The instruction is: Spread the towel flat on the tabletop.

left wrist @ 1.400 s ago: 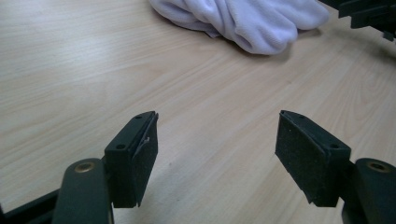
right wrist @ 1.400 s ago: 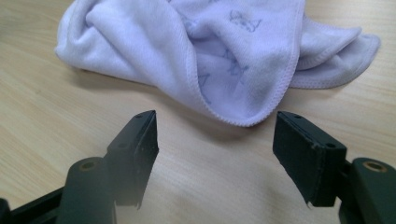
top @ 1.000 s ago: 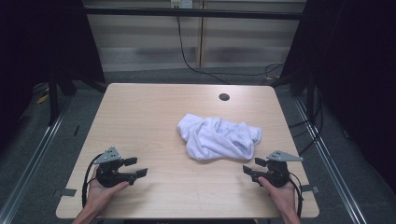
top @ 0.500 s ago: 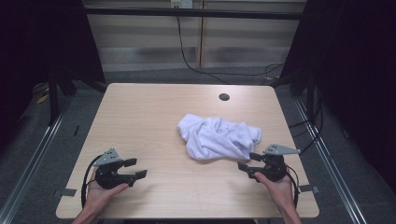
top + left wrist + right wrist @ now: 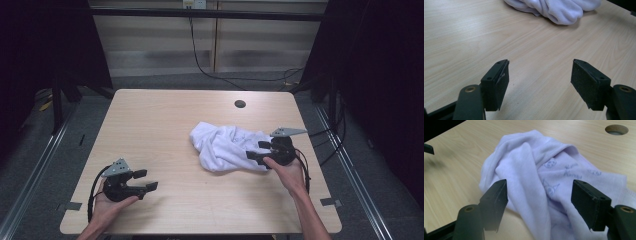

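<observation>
A crumpled white cloth (image 5: 225, 145) with faint blue cartoon prints (image 5: 541, 175) lies right of the table's middle. My right gripper (image 5: 256, 151) hovers at the cloth's right edge, pointing left over it. Its jaws have just been opening and stand wide in the right gripper view (image 5: 539, 205), with cloth folds beneath and between them but untouched by the pads. My left gripper (image 5: 148, 179) rests near the front left of the table, open and empty (image 5: 539, 82). From there the cloth (image 5: 559, 10) lies well ahead.
The light wooden table (image 5: 160, 125) has a round cable hole (image 5: 240, 104) at the back right, also seen past the cloth (image 5: 616, 129). Dark curtains and metal frame rails flank the table. Cables hang along the back wall.
My right hand has moved up and away from the front edge to the cloth's right side. The left hand and the cloth have stayed where they were.
</observation>
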Available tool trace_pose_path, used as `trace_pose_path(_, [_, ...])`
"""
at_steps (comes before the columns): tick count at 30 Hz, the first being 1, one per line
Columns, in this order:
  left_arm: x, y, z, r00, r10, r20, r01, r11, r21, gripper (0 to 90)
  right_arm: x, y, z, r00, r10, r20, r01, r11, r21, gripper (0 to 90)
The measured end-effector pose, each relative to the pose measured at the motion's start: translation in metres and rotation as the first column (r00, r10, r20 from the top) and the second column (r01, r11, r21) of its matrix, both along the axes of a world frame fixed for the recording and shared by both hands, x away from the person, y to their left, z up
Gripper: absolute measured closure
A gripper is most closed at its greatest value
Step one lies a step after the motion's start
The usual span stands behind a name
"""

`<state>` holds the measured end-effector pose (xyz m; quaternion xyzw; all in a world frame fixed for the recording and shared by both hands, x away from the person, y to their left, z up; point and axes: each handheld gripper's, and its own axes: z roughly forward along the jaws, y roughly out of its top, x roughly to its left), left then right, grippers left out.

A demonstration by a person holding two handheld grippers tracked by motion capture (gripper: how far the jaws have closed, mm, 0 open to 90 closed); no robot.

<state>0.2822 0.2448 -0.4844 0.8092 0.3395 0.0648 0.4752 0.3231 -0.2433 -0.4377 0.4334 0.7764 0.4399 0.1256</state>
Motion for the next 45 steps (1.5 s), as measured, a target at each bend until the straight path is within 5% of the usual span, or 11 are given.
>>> trace_pose_path(7, [0.0,0.002,0.001,1.0,0.003,0.006,-0.003,1.0,0.001,31.3,0.027,0.013,-0.002,0.9978,0.056,-0.038,-0.055,0.9985,0.004,27.4])
trace_pose_path(13, [0.0,0.004,0.001,0.9999,0.008,0.008,-0.008,1.0,-0.001,31.2,0.051,0.02,-0.024,0.9955,0.043,-0.084,-0.046,0.998,-0.042,26.8])
trace_pose_path(20, [0.001,0.003,0.0,1.0,0.008,0.003,-0.008,1.0,0.0,31.1,0.058,0.029,-0.048,0.993,0.02,-0.116,-0.032,0.9945,-0.099,25.3])
trace_pose_path(23, [0.001,0.003,0.0,1.0,0.007,0.002,-0.007,1.0,0.001,31.1,0.057,0.032,-0.051,0.9927,0.015,-0.12,-0.03,0.9909,-0.131,27.5])
trace_pose_path(24, [0.002,0.003,-0.001,1.0,0.008,-0.001,-0.008,1.0,-0.001,31.1,0.054,0.036,-0.053,0.9933,0.01,-0.115,-0.029,0.9867,-0.16,35.9])
trace_pose_path(29, [0.003,0.003,-0.002,0.9999,0.013,-0.001,-0.013,0.9999,0.004,31.1,0.045,0.033,-0.058,0.9959,0.017,-0.089,-0.026,0.9937,-0.109,65.7])
trace_pose_path(31, [0.002,0.003,-0.001,0.9999,0.016,0.0,-0.016,0.9999,0.005,31.1,0.038,0.032,-0.061,0.9972,0.009,-0.075,-0.014,0.9975,-0.069,71.0])
trace_pose_path(45, [-0.001,0.001,0.0,0.9999,0.011,0.0,-0.011,0.9999,0.0,31.3,-0.016,0.062,-0.063,0.9911,0.112,-0.072,-0.113,0.9934,-0.02,73.3])
